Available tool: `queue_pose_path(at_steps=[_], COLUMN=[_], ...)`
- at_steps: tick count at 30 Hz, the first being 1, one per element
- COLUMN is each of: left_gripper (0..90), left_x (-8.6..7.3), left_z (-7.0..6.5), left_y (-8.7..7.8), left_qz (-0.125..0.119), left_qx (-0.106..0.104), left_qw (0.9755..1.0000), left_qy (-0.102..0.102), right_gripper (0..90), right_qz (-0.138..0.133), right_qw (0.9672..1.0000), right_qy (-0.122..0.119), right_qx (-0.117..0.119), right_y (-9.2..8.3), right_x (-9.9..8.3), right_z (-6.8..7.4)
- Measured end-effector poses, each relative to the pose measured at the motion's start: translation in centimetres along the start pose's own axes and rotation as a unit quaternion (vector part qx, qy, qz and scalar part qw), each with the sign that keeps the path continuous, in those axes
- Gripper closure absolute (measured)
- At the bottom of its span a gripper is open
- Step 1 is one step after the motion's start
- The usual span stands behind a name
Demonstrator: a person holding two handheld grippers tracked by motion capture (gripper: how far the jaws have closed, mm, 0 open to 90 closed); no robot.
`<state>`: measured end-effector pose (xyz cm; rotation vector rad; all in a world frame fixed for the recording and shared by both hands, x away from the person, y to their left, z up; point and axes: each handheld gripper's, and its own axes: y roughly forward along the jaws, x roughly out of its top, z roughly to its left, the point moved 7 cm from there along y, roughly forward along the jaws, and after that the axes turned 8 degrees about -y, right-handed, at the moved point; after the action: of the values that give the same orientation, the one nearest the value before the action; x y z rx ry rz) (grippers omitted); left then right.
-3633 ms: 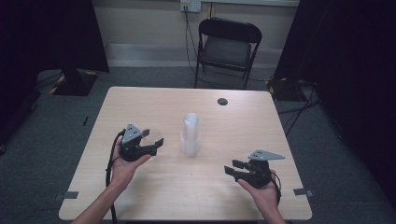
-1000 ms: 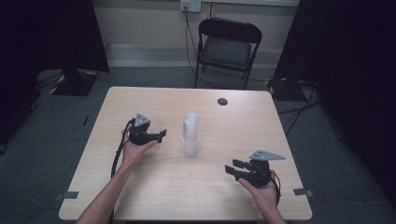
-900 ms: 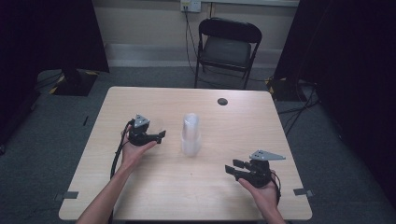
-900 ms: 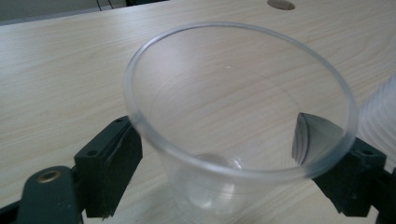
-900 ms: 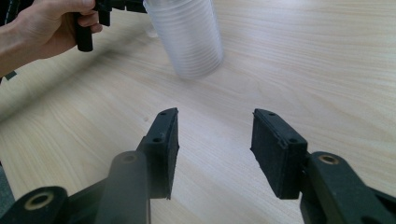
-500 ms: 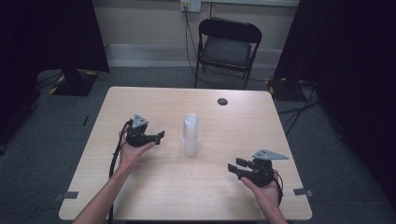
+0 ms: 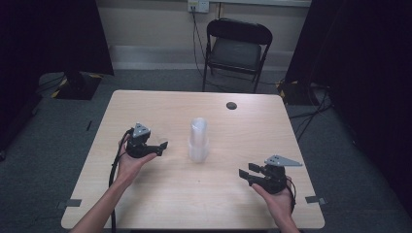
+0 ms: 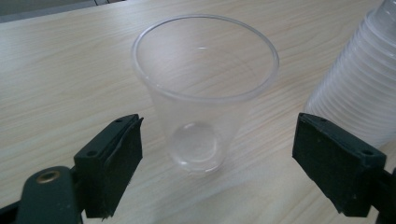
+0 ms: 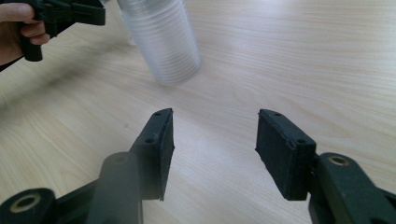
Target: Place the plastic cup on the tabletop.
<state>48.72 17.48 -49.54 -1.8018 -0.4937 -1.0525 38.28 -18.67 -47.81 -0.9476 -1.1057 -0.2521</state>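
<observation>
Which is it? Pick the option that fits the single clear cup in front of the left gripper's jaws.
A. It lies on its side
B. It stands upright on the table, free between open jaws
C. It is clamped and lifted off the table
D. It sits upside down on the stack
B: in the left gripper view the single cup stands mouth-up on the table, both jaws clear of it.

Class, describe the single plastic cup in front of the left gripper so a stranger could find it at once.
Start at the wooden table and find the tall stack of clear cups at its middle. Beside it, between the open jaws of the left gripper, stands the single clear cup: upright, mouth up, empty and alone, not nested.
</observation>
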Motion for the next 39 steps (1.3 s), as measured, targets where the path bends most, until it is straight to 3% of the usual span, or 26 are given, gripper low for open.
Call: queue_pose_path(at_steps=[6, 10, 14, 16, 20, 24, 33, 38, 39], left_gripper=[15.8, 15.9, 16.3, 16.4, 19.3, 20.0, 19.6, 19.6, 19.7], left_x=[-0.6, -0.9, -1.5, -1.9, -2.5, -3.1, -4.3, -5.4, -5.5], left_z=[0.2, 0.2, 0.1, -0.2, 0.0, 0.0, -1.5, -2.1, -2.3], left_y=[-1.4, -2.6, -3.4, -4.4, -5.4, -6.2, -9.1, -9.6, -9.5], left_qz=[0.009, 0.004, 0.018, 0.021, 0.033, 0.040, 0.037, 0.021, 0.024], left_qx=[0.000, -0.017, -0.014, -0.009, 0.001, -0.003, -0.005, 0.002, -0.012], left_qw=[0.9999, 0.9995, 0.9996, 0.9997, 0.9994, 0.9991, 0.9993, 0.9998, 0.9996], left_qy=[0.005, -0.024, -0.019, -0.006, -0.012, -0.013, 0.005, 0.000, 0.011], right_gripper=[44.6, 43.0, 42.5, 42.4, 42.4, 42.3, 42.2, 42.1, 41.9], right_qz=[0.005, 0.007, 0.009, 0.009, 0.010, 0.012, 0.014, 0.014, 0.015], right_qw=[1.0000, 0.9999, 0.9999, 0.9998, 0.9997, 0.9997, 0.9996, 0.9995, 0.9995], right_qy=[0.007, 0.008, 0.009, 0.012, 0.015, 0.014, 0.014, 0.015, 0.013], right_qx=[-0.002, -0.005, -0.010, -0.013, -0.015, -0.017, -0.022, -0.025, -0.024], right_y=[0.0, 0.0, 0.0, -0.1, 0.0, 0.2, 0.2, 0.2, 0.2], right_x=[-0.2, -0.2, -0.4, -0.4, -0.4, -0.4, -0.5, -0.6, -0.7], right_z=[-0.3, -0.4, -0.6, -0.8, -0.9, -0.9, -1.1, -1.2, -1.3])
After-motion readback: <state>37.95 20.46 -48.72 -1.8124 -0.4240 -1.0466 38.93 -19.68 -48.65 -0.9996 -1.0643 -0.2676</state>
